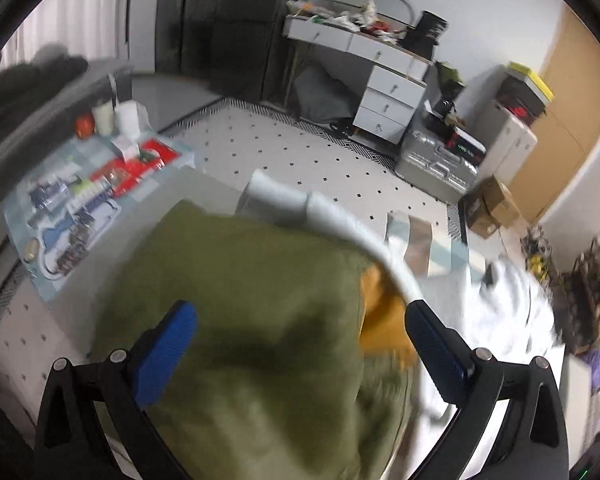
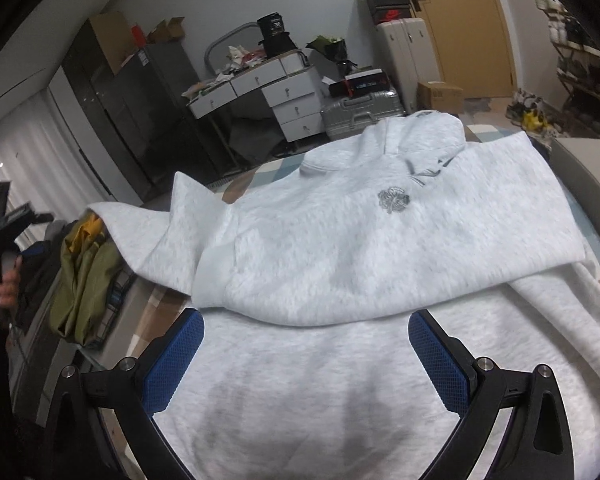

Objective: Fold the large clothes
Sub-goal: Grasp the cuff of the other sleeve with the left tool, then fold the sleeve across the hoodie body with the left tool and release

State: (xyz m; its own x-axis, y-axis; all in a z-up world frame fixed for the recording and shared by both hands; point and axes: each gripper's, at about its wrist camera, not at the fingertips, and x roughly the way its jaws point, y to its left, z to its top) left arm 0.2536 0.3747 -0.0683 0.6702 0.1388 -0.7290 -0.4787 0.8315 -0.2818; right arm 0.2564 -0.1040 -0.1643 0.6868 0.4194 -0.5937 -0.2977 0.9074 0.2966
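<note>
Through the left wrist view, the left hand-held gripper (image 1: 300, 322) is hovering with its blue-padded fingers (image 1: 168, 356) spread wide and gripping nothing. Directly beneath it an olive-green folded garment (image 1: 236, 320) is lying in a soft heap, with a mustard-yellow piece of cloth (image 1: 382, 320) showing at its right edge. A sleeve of the pale grey hooded sweatshirt (image 1: 340, 220) is arching across the upper right of the green heap. Farther back, a white desk with drawers (image 1: 380, 80) is standing against the wall, and a silver ribbed suitcase (image 1: 436, 168) is sitting near it.

Through the right wrist view, the right hand-held gripper (image 2: 306, 350) is likewise standing wide apart, empty, poised just over the pale grey hooded sweatshirt (image 2: 360, 240). The sweatshirt is lying spread on the bench (image 2: 588, 168), its upper half folded over the lower, hood towards the far end and a grey embroidered flower emblem (image 2: 394, 200) facing up. To the left, the olive-green garment (image 2: 86, 280) is resting beside the sweatshirt's sleeve, and a person's hand (image 2: 4, 280) is gripping a black handle at the frame edge.
</note>
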